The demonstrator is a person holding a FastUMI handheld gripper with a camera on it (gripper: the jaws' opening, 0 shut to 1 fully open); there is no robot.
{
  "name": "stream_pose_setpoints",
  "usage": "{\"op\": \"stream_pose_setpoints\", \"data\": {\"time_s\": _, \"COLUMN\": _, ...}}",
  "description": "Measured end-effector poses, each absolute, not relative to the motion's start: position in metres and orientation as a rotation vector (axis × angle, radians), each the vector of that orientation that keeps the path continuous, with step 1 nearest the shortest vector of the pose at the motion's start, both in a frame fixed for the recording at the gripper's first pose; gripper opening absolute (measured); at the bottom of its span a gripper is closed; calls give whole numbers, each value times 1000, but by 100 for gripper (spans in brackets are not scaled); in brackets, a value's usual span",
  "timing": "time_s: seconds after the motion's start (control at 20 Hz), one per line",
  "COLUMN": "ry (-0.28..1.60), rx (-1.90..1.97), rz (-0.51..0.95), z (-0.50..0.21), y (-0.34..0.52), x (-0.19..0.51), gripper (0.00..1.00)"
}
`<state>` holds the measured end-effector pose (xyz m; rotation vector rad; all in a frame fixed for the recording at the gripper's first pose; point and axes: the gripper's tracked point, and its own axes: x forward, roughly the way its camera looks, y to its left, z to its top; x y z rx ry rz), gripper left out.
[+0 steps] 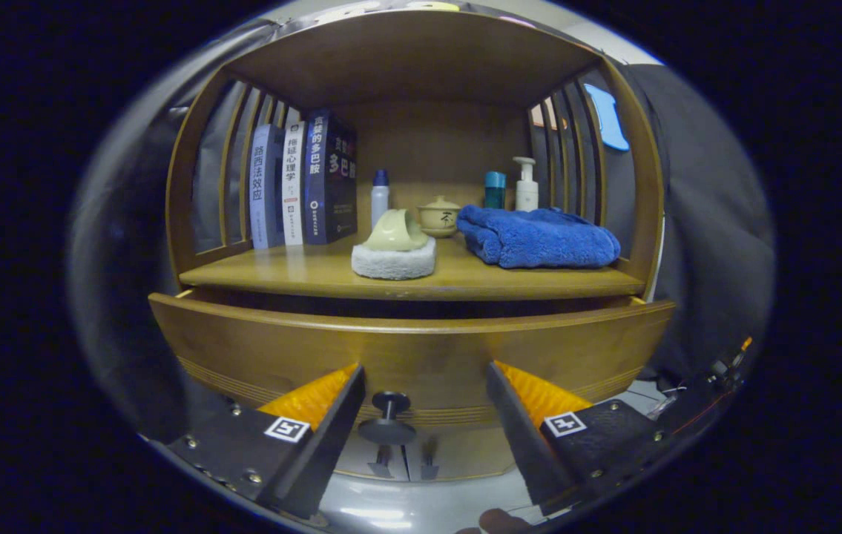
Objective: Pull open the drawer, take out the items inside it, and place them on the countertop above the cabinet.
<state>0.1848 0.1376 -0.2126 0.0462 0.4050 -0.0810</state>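
Observation:
The wooden drawer [421, 348] sits under the cabinet's countertop [317, 278]. Its front stands a little forward of the cabinet, leaving a dark gap along its top edge, and what lies inside is hidden. A dark round knob [387, 419] sticks out of the drawer front. My gripper [424, 367] is open right up at the drawer front. The knob lies between the two fingers, closer to the left finger, and neither finger touches it.
On the countertop are three upright books [302, 185], a white sponge [393, 263] with a pale ceramic piece on it, a lidded cup [439, 215], three bottles at the back and a folded blue towel [539, 237]. Two small door knobs [404, 467] show below the drawer.

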Motion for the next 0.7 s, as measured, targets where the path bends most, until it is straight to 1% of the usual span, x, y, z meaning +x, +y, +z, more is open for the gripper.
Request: {"op": "stream_pose_setpoints", "data": {"time_s": 0.7, "ry": 412, "rx": -4, "rz": -82, "z": -220, "y": 136, "x": 214, "gripper": 99}}
